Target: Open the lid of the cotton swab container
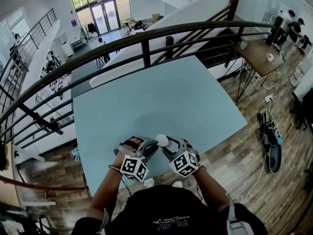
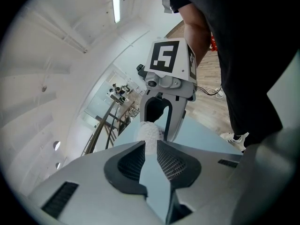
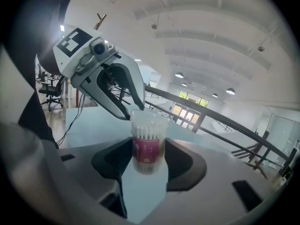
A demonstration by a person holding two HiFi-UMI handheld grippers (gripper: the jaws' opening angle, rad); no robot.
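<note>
A clear cotton swab container [image 3: 148, 144] with a magenta label stands upright between my right gripper's [image 3: 148, 157] pads, which press on its sides. In the head view the container [image 1: 161, 140] sits just above the near edge of the light blue table [image 1: 161, 92], with both grippers meeting at it. My left gripper [image 1: 152, 147] comes in from the left, and its fingertips close on the clear lid [image 3: 140, 116] at the container's top. In the left gripper view the white top [image 2: 149, 134] sits between my left gripper's [image 2: 150, 146] jaw tips, and my right gripper [image 2: 159, 118] stands behind it.
A dark metal railing [image 1: 146, 40] runs along the table's far and left sides, with a drop to a lower floor beyond it. Shoes and cables [image 1: 269, 136] lie on the wooden floor at the right. Another table [image 1: 259, 55] stands at the far right.
</note>
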